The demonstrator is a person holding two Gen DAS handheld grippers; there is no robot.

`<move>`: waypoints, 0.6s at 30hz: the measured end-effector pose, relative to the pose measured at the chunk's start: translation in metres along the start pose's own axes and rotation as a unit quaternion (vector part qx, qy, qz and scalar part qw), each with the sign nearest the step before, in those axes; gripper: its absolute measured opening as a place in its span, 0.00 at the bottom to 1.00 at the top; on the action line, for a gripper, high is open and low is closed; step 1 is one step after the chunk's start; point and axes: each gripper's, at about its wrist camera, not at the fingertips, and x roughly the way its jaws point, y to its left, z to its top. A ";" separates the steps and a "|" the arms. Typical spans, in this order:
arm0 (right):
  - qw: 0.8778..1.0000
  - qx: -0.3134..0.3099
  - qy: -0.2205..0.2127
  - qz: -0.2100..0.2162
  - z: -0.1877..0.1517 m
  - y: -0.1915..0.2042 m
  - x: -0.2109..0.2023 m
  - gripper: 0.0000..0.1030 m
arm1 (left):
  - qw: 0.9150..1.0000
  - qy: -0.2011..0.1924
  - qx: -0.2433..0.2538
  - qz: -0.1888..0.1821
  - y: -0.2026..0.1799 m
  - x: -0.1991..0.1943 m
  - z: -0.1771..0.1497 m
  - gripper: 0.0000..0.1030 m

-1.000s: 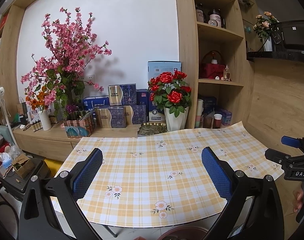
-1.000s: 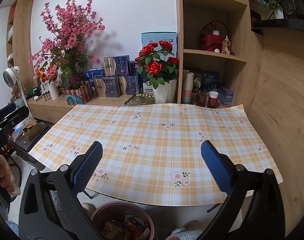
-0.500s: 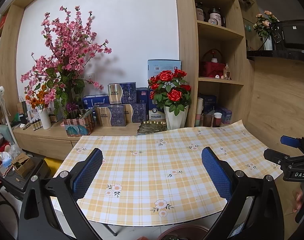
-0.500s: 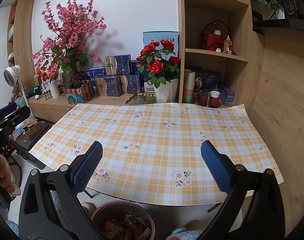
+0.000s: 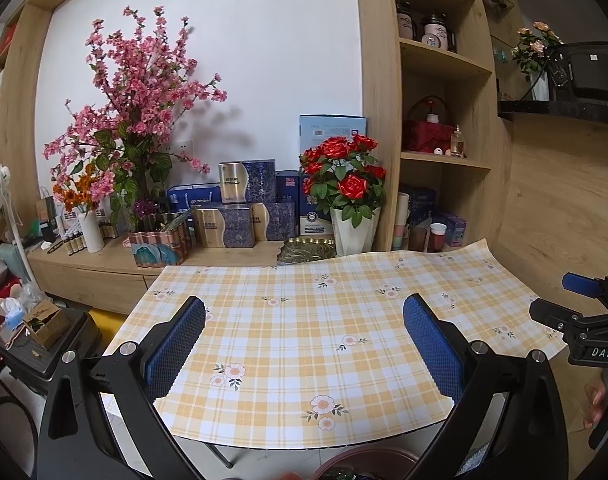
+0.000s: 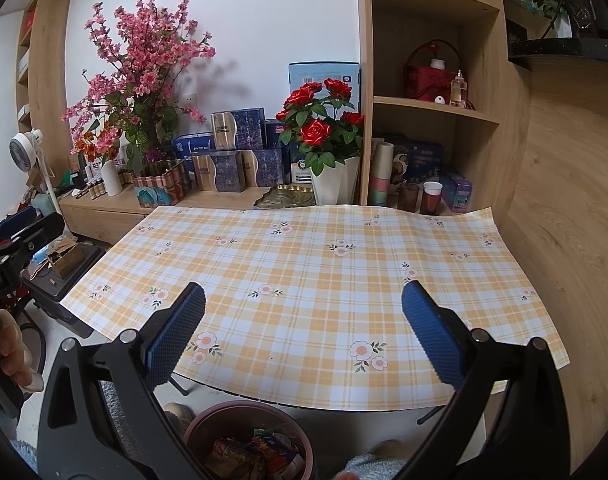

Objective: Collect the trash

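Note:
A brown round bin point(image 6: 248, 440) stands on the floor below the table's near edge, with several crumpled wrappers point(image 6: 260, 454) inside; its rim point(image 5: 368, 460) just shows in the left wrist view. The yellow checked tablecloth point(image 6: 312, 264) has no loose trash on it in either view. My left gripper point(image 5: 304, 344) is open above the near edge of the tablecloth point(image 5: 304, 320), nothing between its blue pads. My right gripper point(image 6: 304, 336) is open too, above the bin and the table edge, holding nothing. Each gripper shows at the other view's side, the right gripper point(image 5: 584, 320) and the left gripper point(image 6: 20, 240).
Behind the table a wooden sideboard carries a white pot of red roses point(image 6: 324, 136), a pink blossom arrangement point(image 6: 144, 76), blue gift boxes point(image 6: 232, 148) and a golden leaf tray point(image 6: 286, 198). Shelves at right hold cups point(image 6: 430, 196). A fan point(image 6: 24, 152) and clutter stand left.
Both grippers have lifted or drawn back very slightly; the scene has shifted a little lower in both views. Both stay open.

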 end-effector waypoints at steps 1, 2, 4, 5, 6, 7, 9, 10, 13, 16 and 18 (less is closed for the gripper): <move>1.000 0.000 0.000 0.000 0.000 0.001 0.000 0.94 | 1.000 0.000 -0.001 0.001 0.001 0.000 -0.001 0.94; 1.000 0.000 0.000 0.000 0.000 0.002 0.000 0.94 | 1.000 0.001 -0.002 0.000 0.001 0.000 0.000 0.94; 1.000 0.000 0.001 0.000 0.000 0.002 0.000 0.94 | 1.000 0.007 -0.001 -0.006 0.001 0.002 0.001 0.94; 1.000 -0.001 0.001 0.000 0.000 0.003 0.000 0.94 | 1.000 0.008 -0.001 -0.008 0.000 0.002 0.001 0.94; 1.000 -0.001 0.000 0.000 0.000 0.003 0.000 0.94 | 1.000 0.009 0.000 -0.009 0.000 0.002 0.000 0.94; 1.000 -0.001 0.000 0.000 0.000 0.002 0.000 0.94 | 1.000 0.009 0.002 -0.008 -0.001 0.002 0.000 0.94; 1.000 0.000 -0.001 0.000 0.000 0.003 -0.001 0.94 | 1.000 0.007 0.002 -0.003 -0.002 0.001 -0.001 0.94; 1.000 0.001 -0.001 0.000 0.000 0.004 -0.001 0.94 | 1.000 0.005 0.003 -0.001 -0.003 0.000 -0.001 0.94; 1.000 0.001 -0.001 0.000 0.000 0.003 -0.001 0.94 | 1.000 0.006 0.007 -0.002 -0.005 0.000 -0.001 0.94; 1.000 0.001 -0.002 0.000 0.000 0.003 -0.002 0.94 | 1.000 0.006 0.011 0.007 -0.006 -0.002 -0.002 0.94; 1.000 0.001 -0.002 0.001 0.000 0.004 -0.002 0.94 | 1.000 0.007 0.016 0.010 -0.007 -0.002 0.000 0.94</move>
